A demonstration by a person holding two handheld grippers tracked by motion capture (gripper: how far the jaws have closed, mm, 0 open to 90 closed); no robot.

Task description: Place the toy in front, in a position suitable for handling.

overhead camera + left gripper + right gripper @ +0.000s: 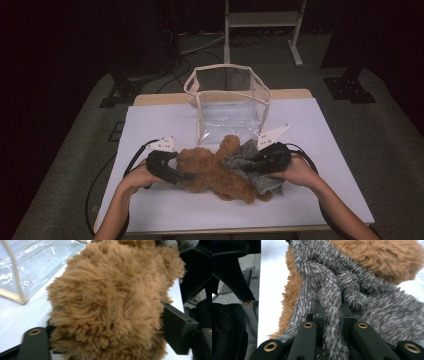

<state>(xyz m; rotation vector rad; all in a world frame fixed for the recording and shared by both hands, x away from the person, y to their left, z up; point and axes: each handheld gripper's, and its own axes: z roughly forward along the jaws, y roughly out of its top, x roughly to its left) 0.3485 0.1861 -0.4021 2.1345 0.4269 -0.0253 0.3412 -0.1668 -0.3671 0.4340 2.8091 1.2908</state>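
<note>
While the brown teddy bear (215,172) lies on its back near the front middle of the table (150,125), we've got both claws working on it from either side. Our right claw (257,159) is pinched tight on a fold of the fuzzy grey knit garment (245,160) that sits over the bear's right-hand end; in the right gripper view you can see a strand of that grey fabric (332,305) squeezed between the jaws. Looks to us like that grip is there to keep the garment from sliding while the other side does the moving.

Our left claw (182,176) is at the bear's other end, jaws spread fairly wide with a big fluffy part of the bear (107,302) sitting between them. From the left gripper view the fur bulges past both jaws, but we can't really say the pads are biting down yet, so we'd call it straddling, not gripping.

Just behind the bear stands a clear plastic tote bag (227,102) with cream trim, mouth open upward. Our guess is the bear's being dressed or undressed, but hard to call which.
</note>
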